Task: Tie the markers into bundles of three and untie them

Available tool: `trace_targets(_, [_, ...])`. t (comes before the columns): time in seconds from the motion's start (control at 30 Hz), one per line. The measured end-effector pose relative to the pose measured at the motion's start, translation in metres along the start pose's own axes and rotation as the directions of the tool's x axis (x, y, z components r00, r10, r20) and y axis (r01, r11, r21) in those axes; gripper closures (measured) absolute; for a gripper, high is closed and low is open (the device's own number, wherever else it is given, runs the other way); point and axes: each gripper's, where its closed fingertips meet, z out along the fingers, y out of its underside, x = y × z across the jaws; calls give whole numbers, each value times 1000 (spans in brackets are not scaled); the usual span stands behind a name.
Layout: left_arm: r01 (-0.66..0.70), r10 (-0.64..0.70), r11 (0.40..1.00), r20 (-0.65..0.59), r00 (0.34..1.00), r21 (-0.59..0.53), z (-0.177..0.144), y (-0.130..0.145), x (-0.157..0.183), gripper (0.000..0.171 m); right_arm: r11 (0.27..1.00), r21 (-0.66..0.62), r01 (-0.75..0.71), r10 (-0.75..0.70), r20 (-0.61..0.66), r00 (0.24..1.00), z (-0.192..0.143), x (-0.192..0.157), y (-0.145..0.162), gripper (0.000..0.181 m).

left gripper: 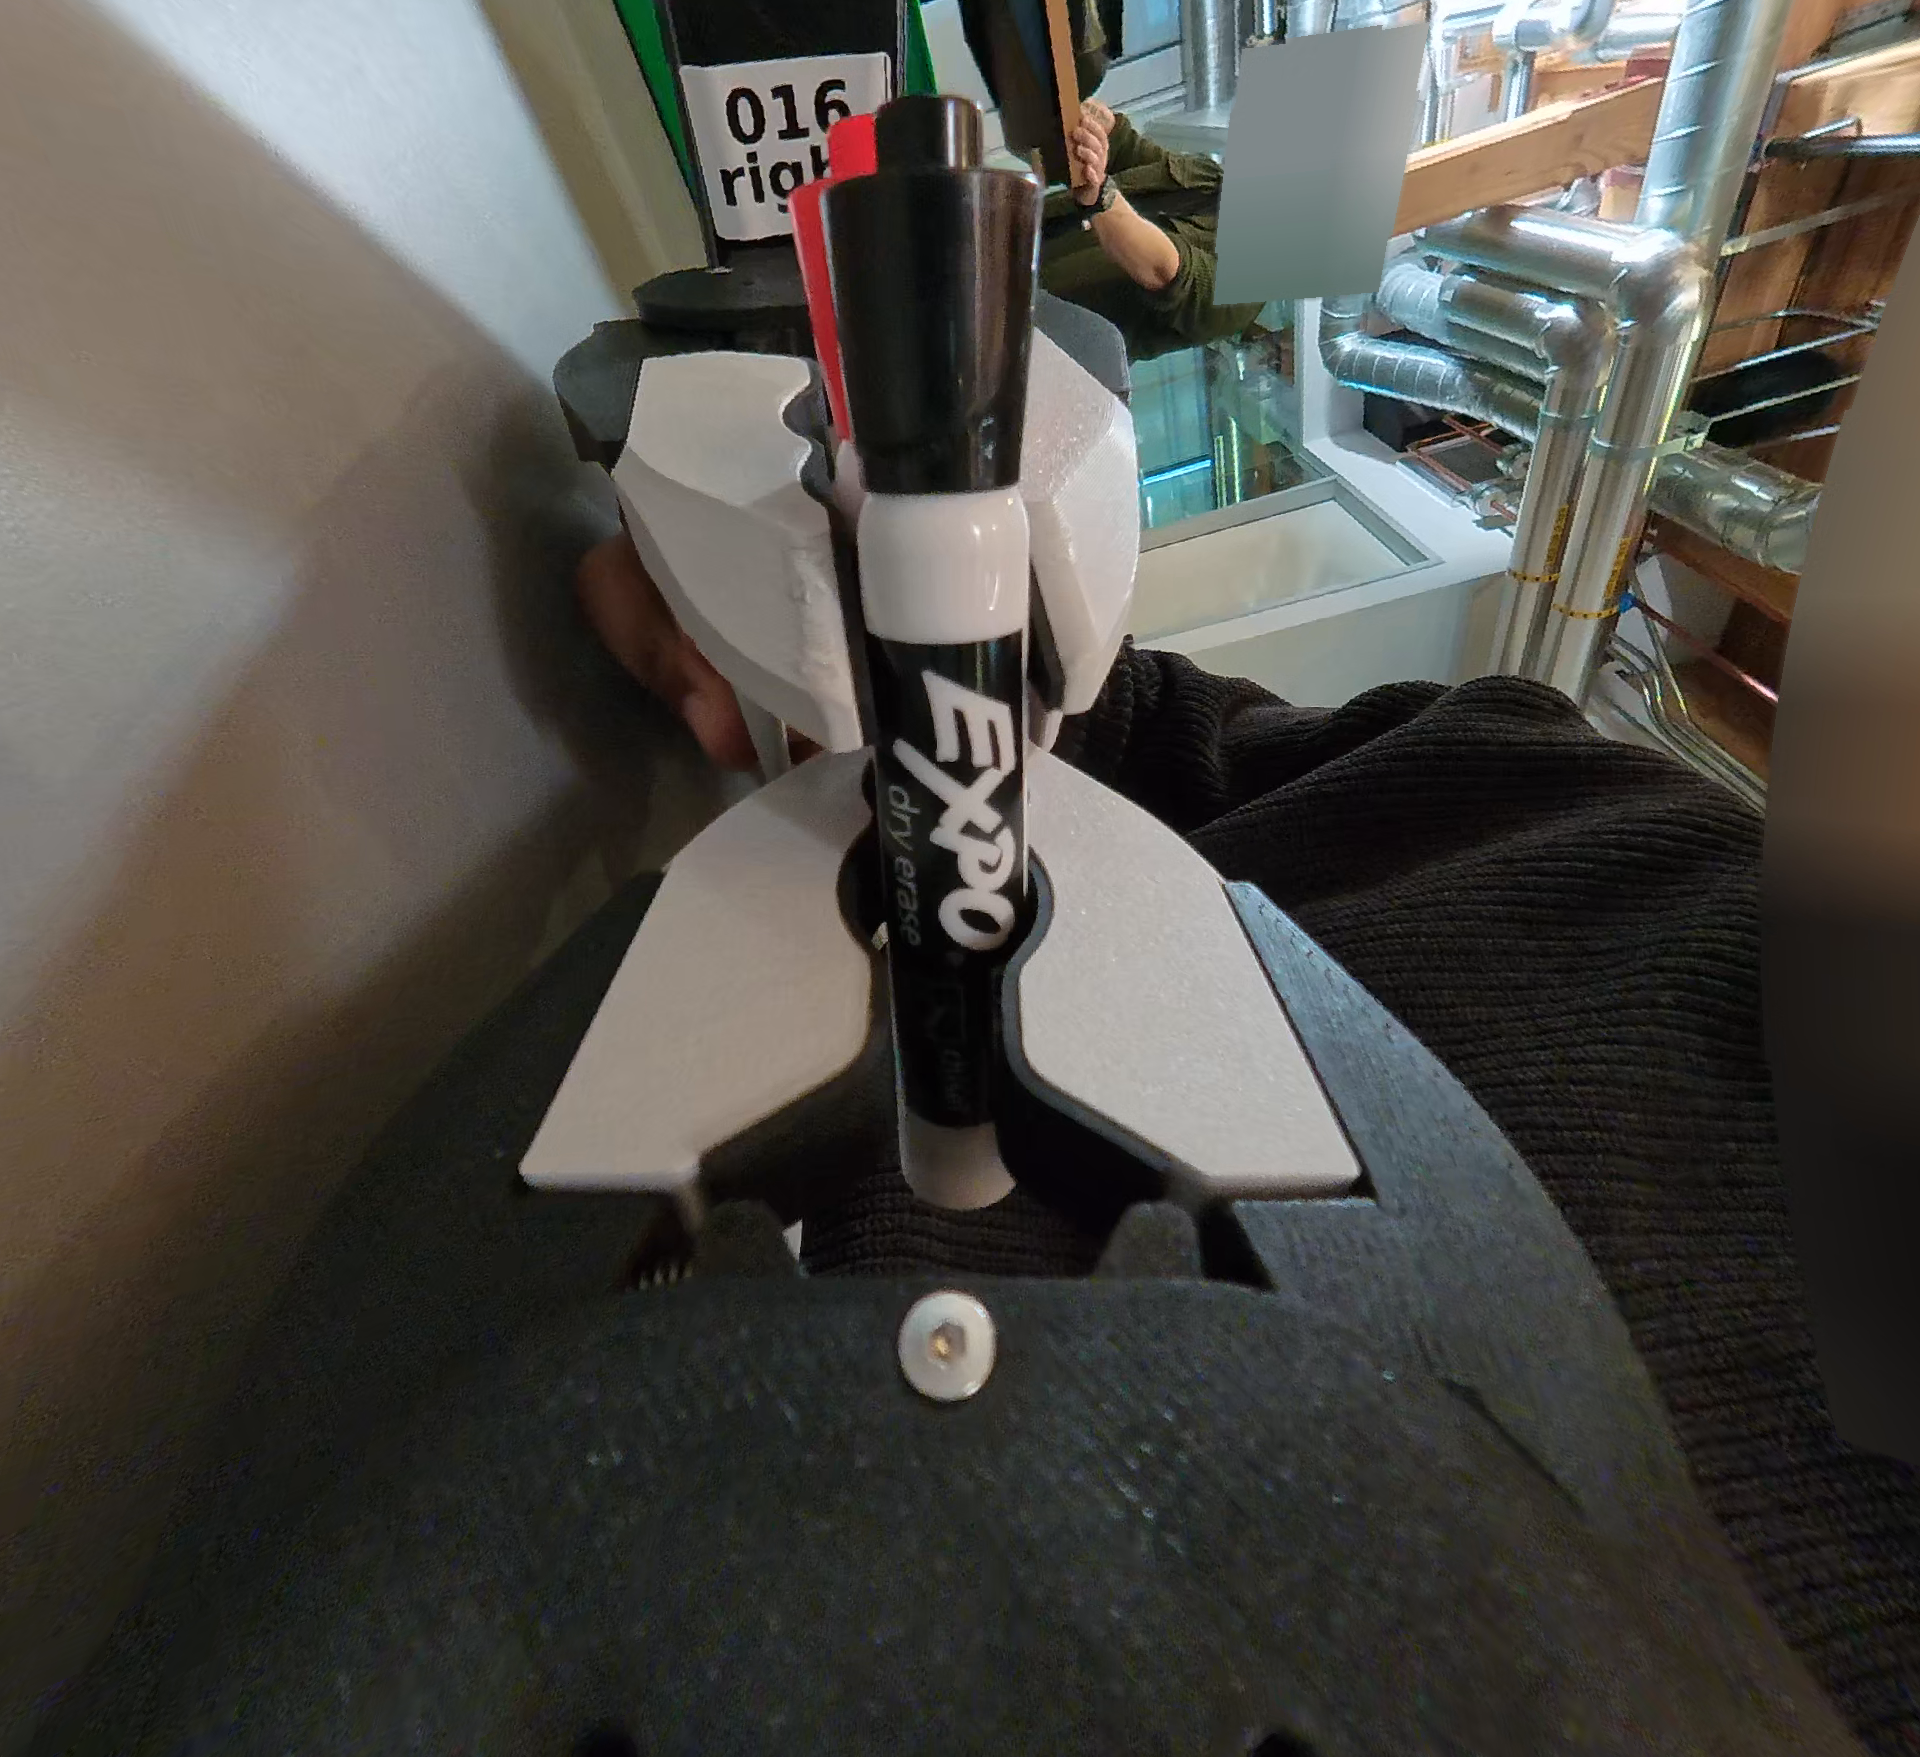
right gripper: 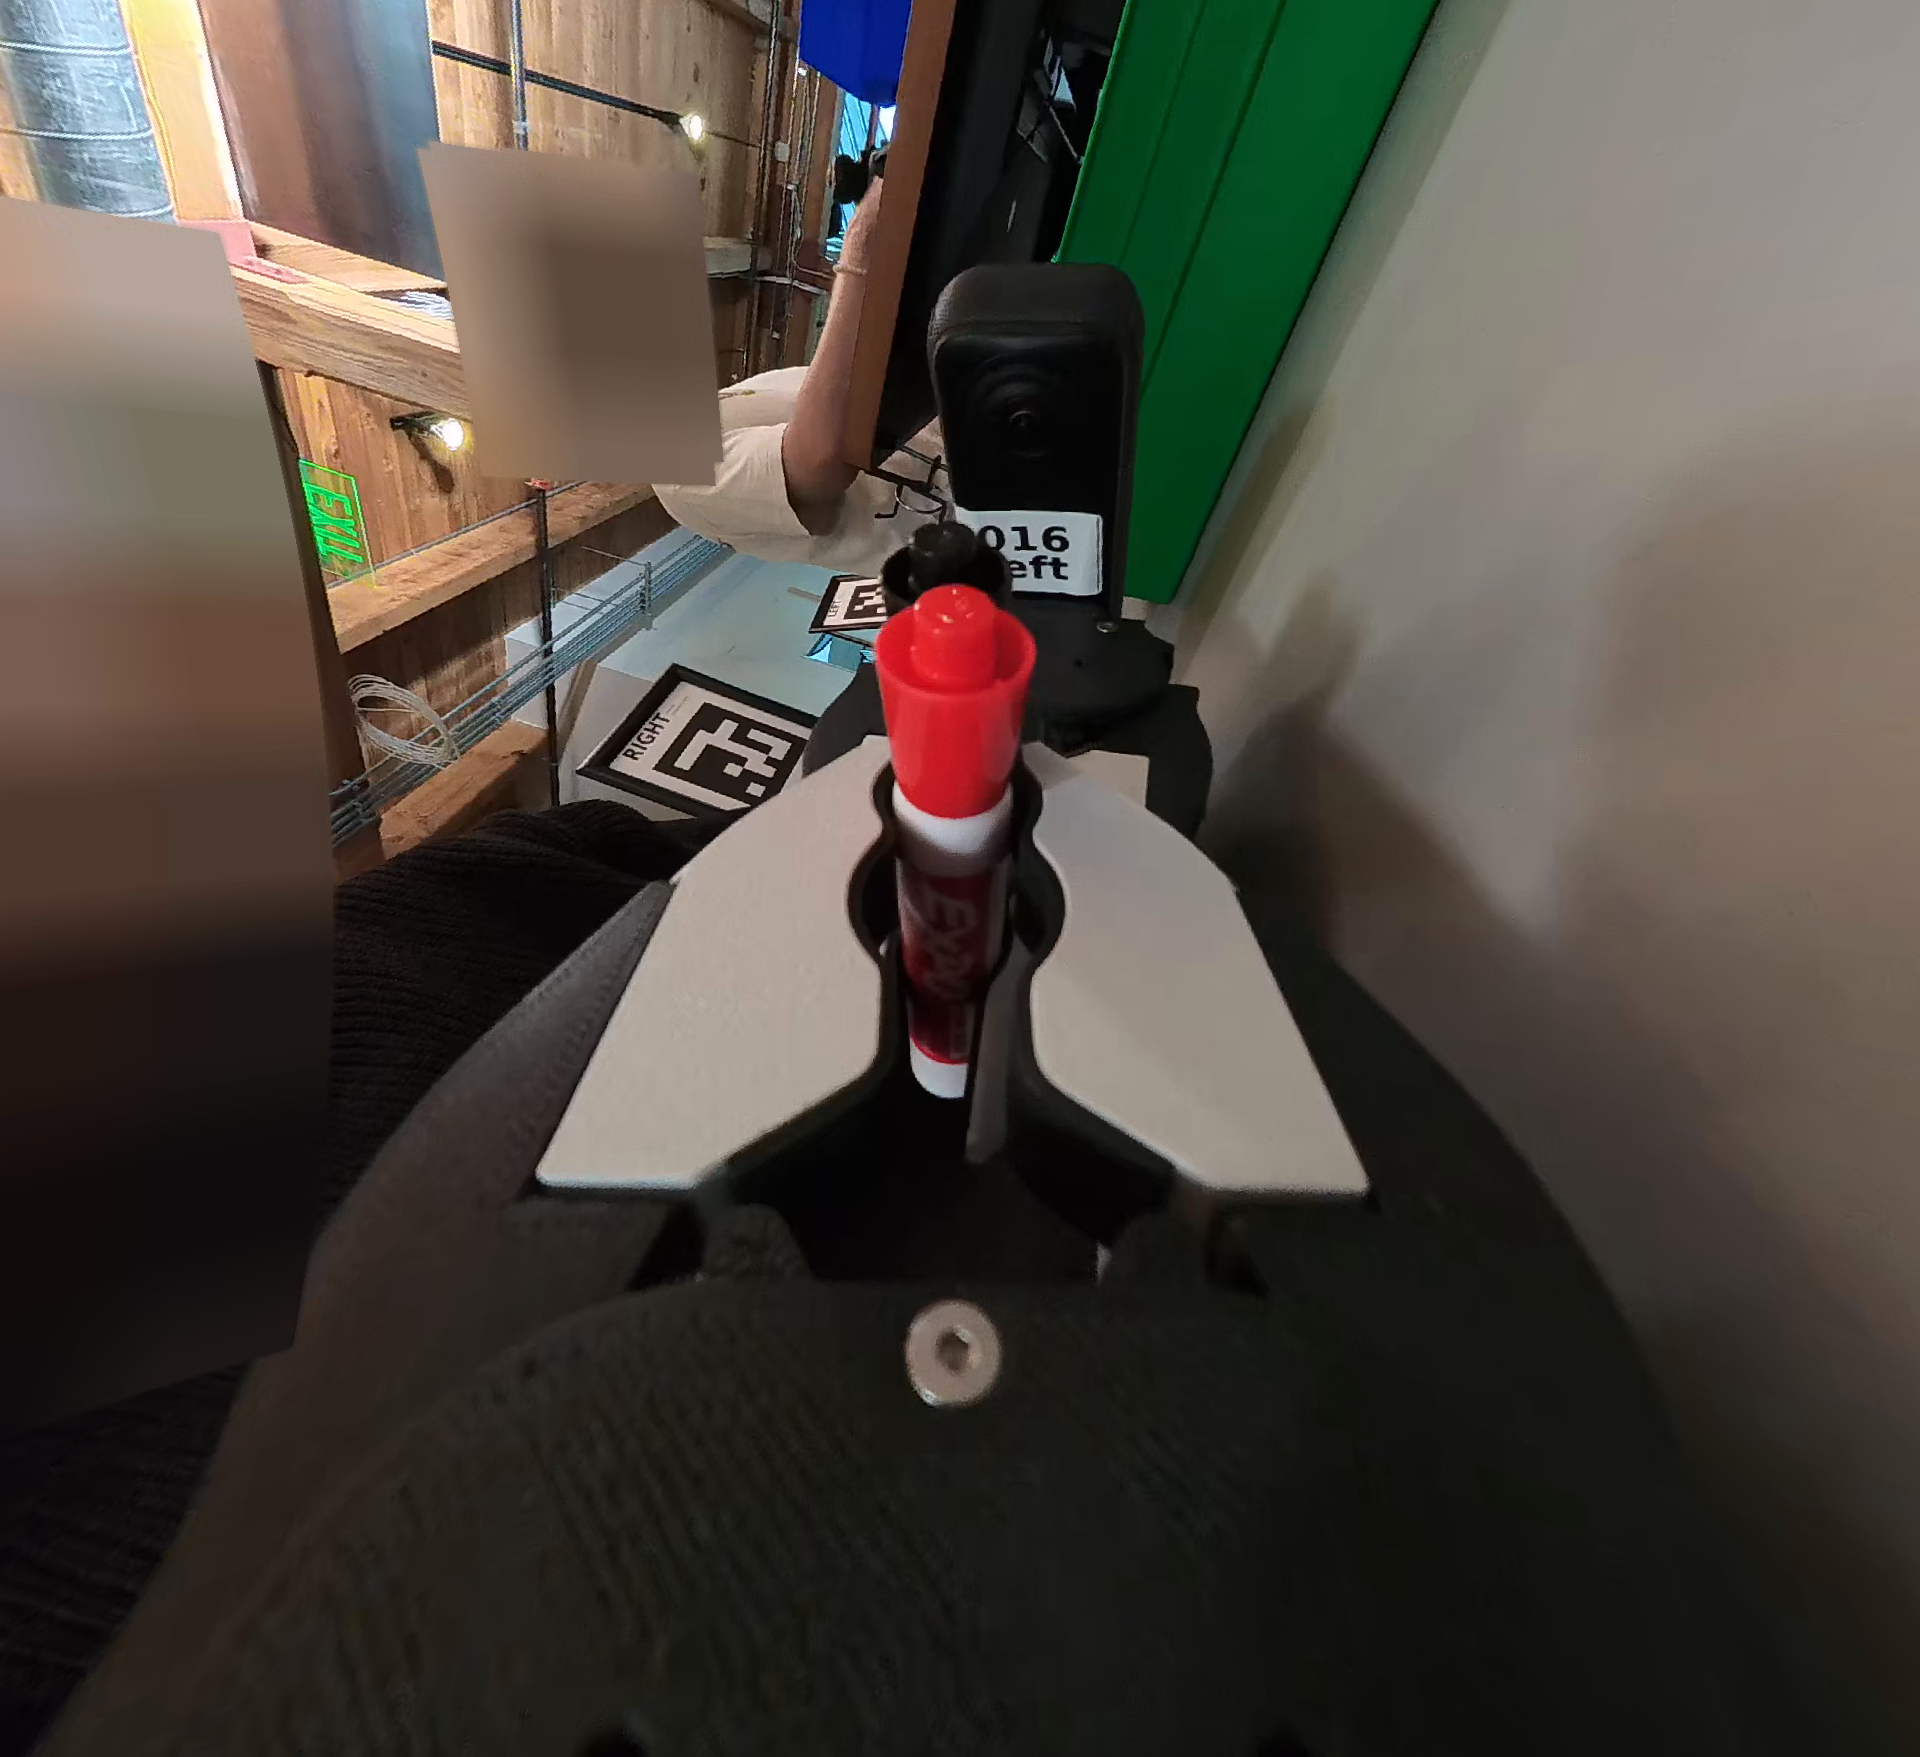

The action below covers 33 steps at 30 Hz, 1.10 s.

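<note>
Two handheld grippers facing each other nose to nose, both raised against a pale wall [right gripper: 1662, 564]. Left gripper [left gripper: 940, 886] clamped on a black marker [left gripper: 935, 668], cap end pointing away, barrel's lower end hidden between the white fingers [left gripper: 727, 959]. Right gripper [right gripper: 951, 860] clamped on a red marker [right gripper: 951, 772]. In the left wrist view, red marker mostly hidden behind the black one. Third marker hard to make out. Black knit sleeve [left gripper: 1507, 980] cut off at the frame edge.
</note>
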Motion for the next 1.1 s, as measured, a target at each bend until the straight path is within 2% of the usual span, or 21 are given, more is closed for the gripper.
trace_targets(0.27, [23, -24, 999, -34, 999, -24, 1, 4, 4, 148, 1000, -14, 3, -3, 5, 1000, 0, -3, 1, 163])
trace_targets(0.37, [17, -18, 1000, -21, 1000, -25, 2, 4, 3, 156, 1000, -12, -3, 3, 3, 1000, 0, -2, 0, 163])
trace_targets(0.67, [39, -39, 999, -38, 999, 11, -1, -2, 4, 156, 1000, 25, -14, 13, 47, 999, -4, -5, -4, 161])
trace_targets(1.1, [46, -45, 999, -81, 996, 17, 0, -3, 11, 156, 1000, 12, -8, 7, 108, 994, -2, -13, -1, 159])
